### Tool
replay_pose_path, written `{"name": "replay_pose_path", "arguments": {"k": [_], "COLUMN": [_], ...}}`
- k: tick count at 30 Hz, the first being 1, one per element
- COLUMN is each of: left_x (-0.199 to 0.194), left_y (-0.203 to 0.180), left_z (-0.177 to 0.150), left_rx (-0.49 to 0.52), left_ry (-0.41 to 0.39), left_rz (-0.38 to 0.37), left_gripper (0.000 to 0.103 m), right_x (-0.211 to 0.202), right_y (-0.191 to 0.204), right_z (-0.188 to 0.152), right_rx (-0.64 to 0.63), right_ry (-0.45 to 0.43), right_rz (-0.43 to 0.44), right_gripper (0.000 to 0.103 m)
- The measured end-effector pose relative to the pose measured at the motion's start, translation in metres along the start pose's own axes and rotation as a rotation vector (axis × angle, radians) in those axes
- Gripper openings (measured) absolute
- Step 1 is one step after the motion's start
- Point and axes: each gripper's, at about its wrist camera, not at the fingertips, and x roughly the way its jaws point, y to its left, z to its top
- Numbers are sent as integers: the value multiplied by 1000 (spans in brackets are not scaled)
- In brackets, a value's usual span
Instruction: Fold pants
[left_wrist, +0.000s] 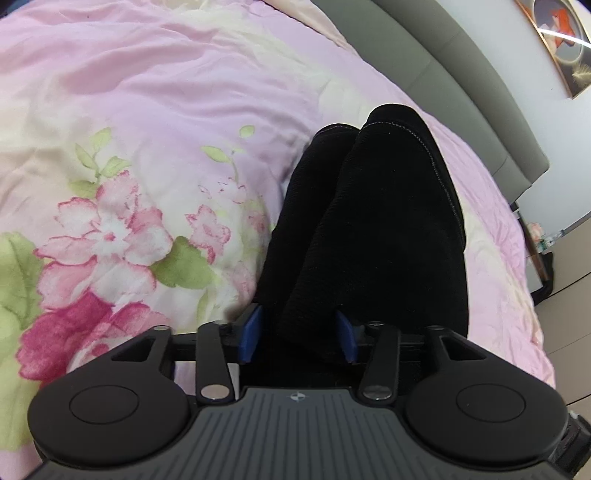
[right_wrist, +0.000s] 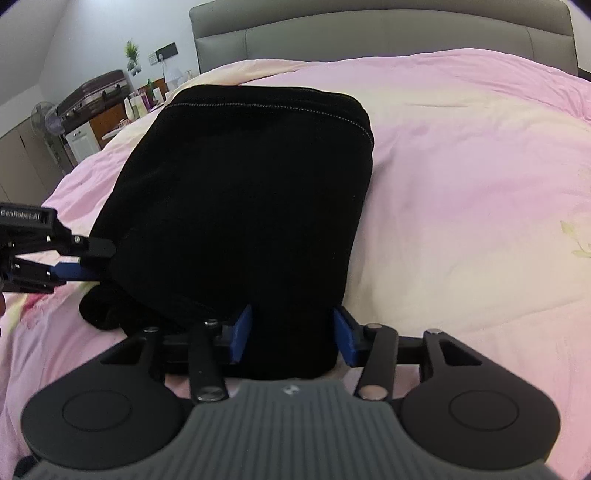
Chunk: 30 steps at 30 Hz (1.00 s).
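Black pants (right_wrist: 243, 192) lie folded over on the pink floral bedspread (right_wrist: 461, 192), their stitched hem toward the headboard. My right gripper (right_wrist: 291, 339) is shut on the near edge of the pants, blue pads on either side of the thick fabric. My left gripper (left_wrist: 299, 336) is shut on another part of the pants (left_wrist: 376, 229), with layers bunched between its blue pads. The left gripper also shows in the right wrist view (right_wrist: 92, 258), at the left side of the pants.
A grey padded headboard (right_wrist: 388, 37) runs along the far side of the bed. A bedside area at the back left holds a suitcase (right_wrist: 96, 96), a fan, bottles and a small plant. The bed's edge and the floor (left_wrist: 569, 314) show at the right of the left wrist view.
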Motion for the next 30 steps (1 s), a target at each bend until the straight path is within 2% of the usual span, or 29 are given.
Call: {"name": "replay_pose_path", "arguments": {"k": [2, 5, 7, 9, 10, 13, 16, 19, 21, 27, 30], "left_x": [-7, -24, -37, -47, -51, -53, -43, -20, 0, 36, 42], "left_y": [-6, -15, -23, -30, -34, -49, -65, -77, -77, -41, -24], "left_z": [0, 7, 17, 30, 37, 54, 68, 77, 82, 90, 88], "left_rx": [40, 80, 110, 128, 133, 160, 205, 229, 234, 107, 84], "left_ry": [-3, -24, -63, -88, -99, -116, -107, -27, 51, 172, 190], "left_rz": [41, 79, 107, 106, 97, 70, 48, -9, -40, -10, -44], "left_gripper": [66, 68, 68, 69, 71, 75, 79, 90, 90, 90, 96], "right_x": [0, -7, -13, -14, -13, -26, -41, -50, -49, -34, -21], "right_y": [-6, -15, -21, -25, -23, -18, -28, -50, -65, -91, -97], "right_z": [10, 18, 14, 9, 6, 3, 13, 30, 43, 79, 90], "right_rx": [78, 134, 127, 93, 53, -60, -12, 86, 138, 181, 179], "right_ry": [60, 144, 200, 268, 304, 283, 219, 142, 117, 87, 97], "right_rz": [16, 44, 68, 82, 80, 75, 93, 120, 137, 207, 244], "right_gripper": [46, 48, 47, 47, 44, 42, 44, 50, 53, 64, 66]}}
